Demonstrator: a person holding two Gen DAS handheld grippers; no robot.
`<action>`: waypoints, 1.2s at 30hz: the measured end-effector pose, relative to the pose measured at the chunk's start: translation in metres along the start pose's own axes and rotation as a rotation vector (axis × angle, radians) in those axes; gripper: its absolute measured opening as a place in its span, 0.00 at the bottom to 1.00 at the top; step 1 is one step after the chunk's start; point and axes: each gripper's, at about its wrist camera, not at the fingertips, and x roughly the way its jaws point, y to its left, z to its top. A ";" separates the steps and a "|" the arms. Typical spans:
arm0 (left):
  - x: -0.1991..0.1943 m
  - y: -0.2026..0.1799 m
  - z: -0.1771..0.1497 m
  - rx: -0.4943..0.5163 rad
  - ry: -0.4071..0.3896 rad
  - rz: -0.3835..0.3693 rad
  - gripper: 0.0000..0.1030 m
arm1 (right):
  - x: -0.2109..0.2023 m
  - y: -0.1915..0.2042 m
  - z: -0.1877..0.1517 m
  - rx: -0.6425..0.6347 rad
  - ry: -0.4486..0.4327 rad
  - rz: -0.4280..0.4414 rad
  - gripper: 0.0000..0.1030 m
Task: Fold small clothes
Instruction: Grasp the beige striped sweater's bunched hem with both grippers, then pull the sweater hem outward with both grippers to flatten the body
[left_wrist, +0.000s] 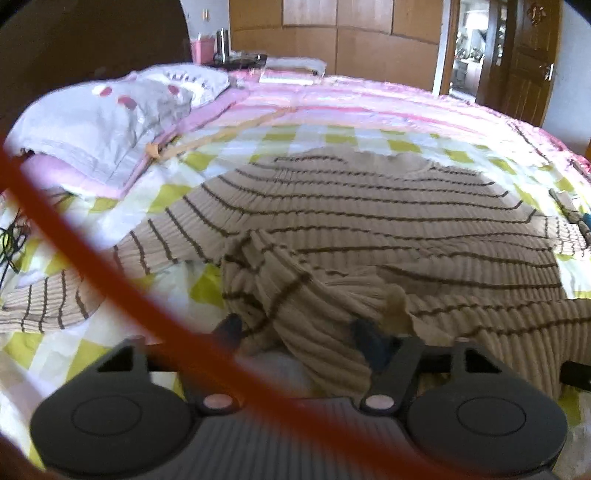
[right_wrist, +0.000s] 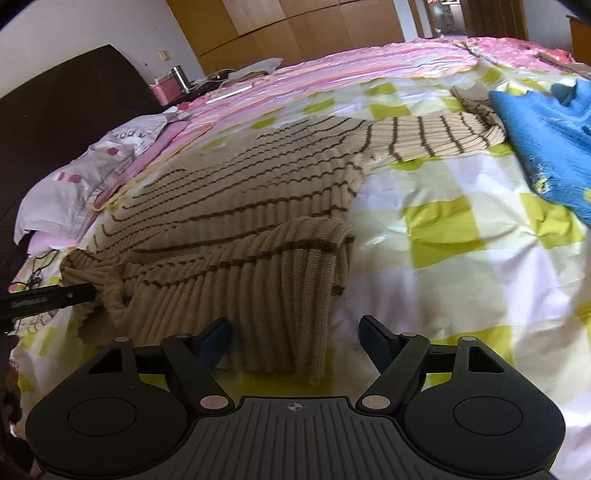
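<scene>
A beige ribbed sweater with thin brown stripes (left_wrist: 369, 229) lies spread on the bed, its sleeves out to both sides. In the left wrist view my left gripper (left_wrist: 298, 328) is at the sweater's near hem. A thick bunch of the hem fills the gap between its fingers, and the cloth drapes over them. From the right wrist view the same gripper (right_wrist: 74, 293) shows at the left with the hem gathered around its tip. My right gripper (right_wrist: 295, 334) is open around the sweater's (right_wrist: 240, 206) other hem corner. The knit touches its left finger, and a gap shows beside its right finger.
A blurred red cable (left_wrist: 110, 258) crosses the left wrist view. A blue garment (right_wrist: 546, 140) lies on the checked quilt (right_wrist: 461, 229) at the right. A pale pillow (left_wrist: 110, 122) and a dark headboard (right_wrist: 55, 110) are at the left. A wardrobe and a door stand beyond the bed.
</scene>
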 end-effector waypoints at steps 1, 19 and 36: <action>0.002 0.003 0.001 -0.019 0.014 -0.017 0.54 | 0.000 0.000 0.001 -0.003 0.004 0.011 0.65; -0.008 0.018 0.033 -0.126 0.017 -0.064 0.57 | -0.005 0.003 0.003 0.034 0.051 0.105 0.32; -0.004 0.049 0.006 -0.176 0.140 -0.123 0.17 | -0.020 0.004 -0.004 0.029 0.082 0.173 0.08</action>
